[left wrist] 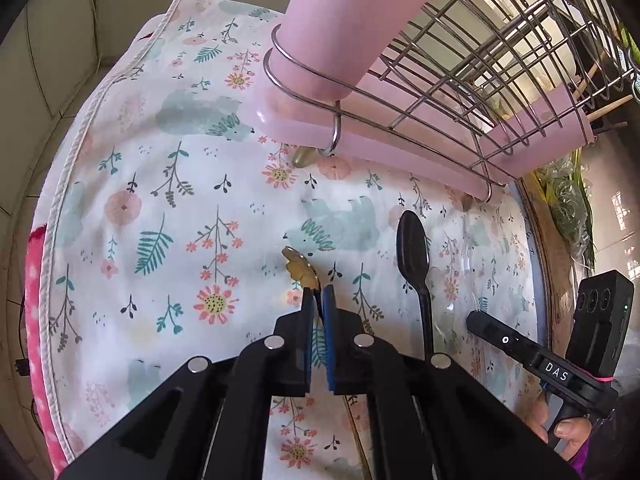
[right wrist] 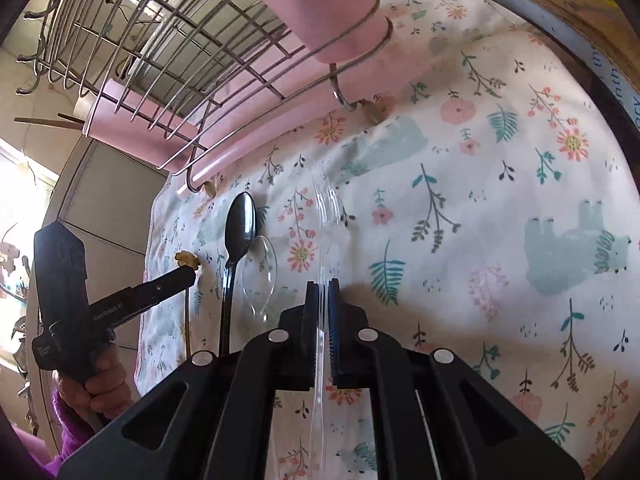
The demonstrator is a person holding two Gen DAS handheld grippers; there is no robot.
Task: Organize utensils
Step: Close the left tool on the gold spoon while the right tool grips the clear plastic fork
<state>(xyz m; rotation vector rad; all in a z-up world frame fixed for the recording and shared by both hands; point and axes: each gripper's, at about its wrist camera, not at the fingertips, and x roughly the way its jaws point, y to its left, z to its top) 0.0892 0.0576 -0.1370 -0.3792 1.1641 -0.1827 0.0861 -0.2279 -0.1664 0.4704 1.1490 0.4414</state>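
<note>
Four utensils show on the floral cloth: one gold spoon with a flower-shaped end, one black spoon, one clear spoon and one clear fork. There is also one wire rack on a pink tray, with two pink cups, one at the near corner and one at the far end holding wooden sticks. In the left view, the gold spoon sticks out at 11 o'clock from the left gripper, whose jaws are pressed together on its thin handle; the black spoon lies just beside them at 2 o'clock, bowl pointing toward the rack. In the right view, the right gripper pinches the clear fork's handle between nearly closed jaws, the tines reaching toward 12 o'clock over the cloth. The clear spoon lies at its 10 o'clock, touching the black spoon beyond it.
</note>
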